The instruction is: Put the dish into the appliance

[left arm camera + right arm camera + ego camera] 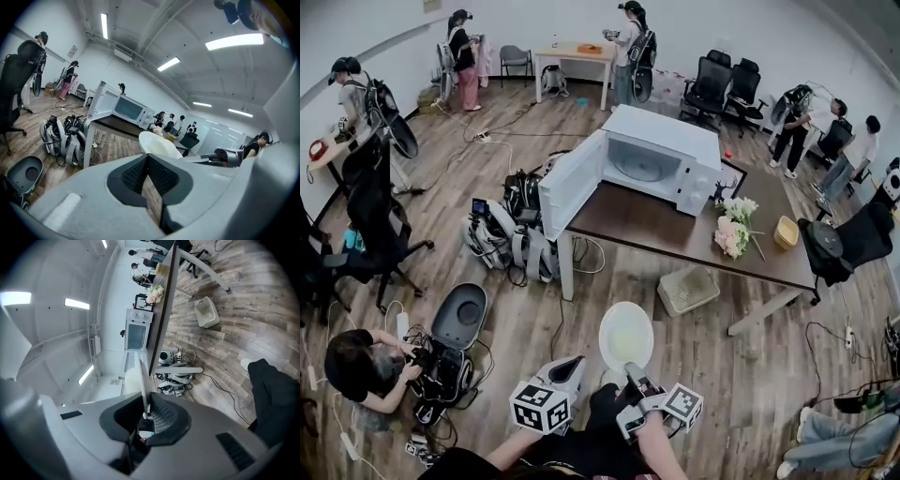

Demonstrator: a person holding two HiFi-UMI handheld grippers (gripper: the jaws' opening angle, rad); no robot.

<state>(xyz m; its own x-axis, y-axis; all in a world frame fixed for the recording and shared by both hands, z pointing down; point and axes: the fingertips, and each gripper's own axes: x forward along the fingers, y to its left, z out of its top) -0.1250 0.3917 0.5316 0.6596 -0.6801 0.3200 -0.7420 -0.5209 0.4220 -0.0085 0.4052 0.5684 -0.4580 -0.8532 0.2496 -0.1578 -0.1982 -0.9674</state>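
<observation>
The left hand-held gripper [570, 364] hangs over the floor, well short of the microwave [661, 159] on its open-door side. Its jaws are pressed together on nothing. I judge it is kept free as a spare, perhaps to steady things or deal with the door [572, 183] later.

Just to its right, and also well short of the microwave, the dish [626, 336] is carried roughly level in the air. It is not yet inside. The door already stands swung wide at the table [656, 230] edge, so the cavity faces the person and the way in looks clear.

The right hand-held gripper [633, 370] pinches the dish by its near rim, so the plate sticks out ahead of the jaws toward the microwave. That grip should let the far edge go into the cavity first. Both forearms are low and drawn close to the body, with the grippers side by side and pointing forward.
</observation>
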